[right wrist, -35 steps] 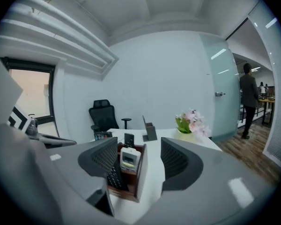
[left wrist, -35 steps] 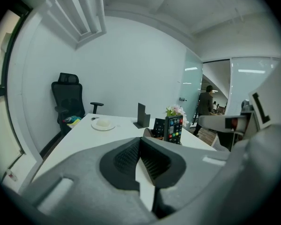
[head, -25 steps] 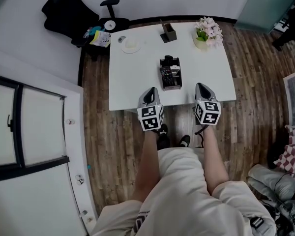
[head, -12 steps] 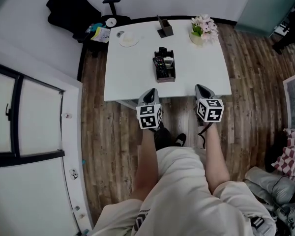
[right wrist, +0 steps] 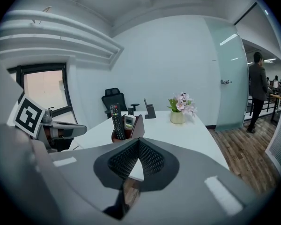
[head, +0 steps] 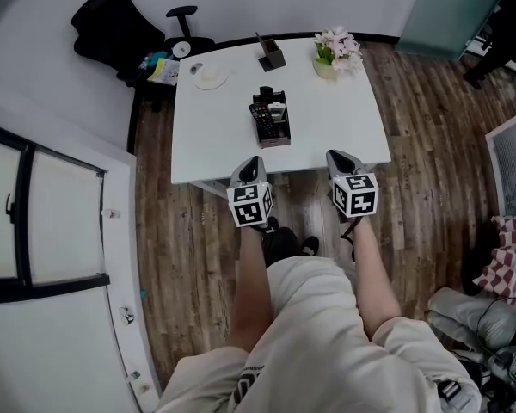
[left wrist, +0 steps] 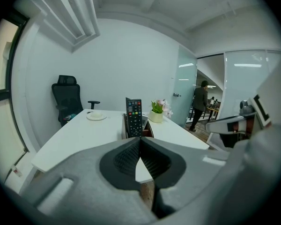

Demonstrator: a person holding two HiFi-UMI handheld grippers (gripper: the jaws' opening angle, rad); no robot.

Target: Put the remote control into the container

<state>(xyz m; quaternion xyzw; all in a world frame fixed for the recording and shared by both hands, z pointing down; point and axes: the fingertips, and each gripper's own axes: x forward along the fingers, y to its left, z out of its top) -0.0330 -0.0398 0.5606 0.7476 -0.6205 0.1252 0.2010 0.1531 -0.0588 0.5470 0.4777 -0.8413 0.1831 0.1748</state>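
The remote control [head: 260, 119] is standing on end in the container [head: 279, 142], buttons towards the person, top sticking well up past the rim. So by the look of it the job is done. A smaller white handset [right wrist: 129, 121] sits just beside it in the same holder.

The container is out in the middle of the white table [head: 215, 149], well apart from the flower pot [head: 331, 54] and the dish [head: 211, 77] at the far side.

Both tools are off the near edge of the table. The left gripper [head: 252, 163] has its jaws pressed together with nothing between them, and it's the same for the right gripper [head: 336, 158]: closed tight and empty.

What could spoil it from here? That remote is tall and only leaning. If either gripper goes back in for a tidy-up, a closed tip could clip the exposed top and lever it out, or tip the whole holder. A knock against the table edge might do the same. My read is that the safest play is to leave it alone.
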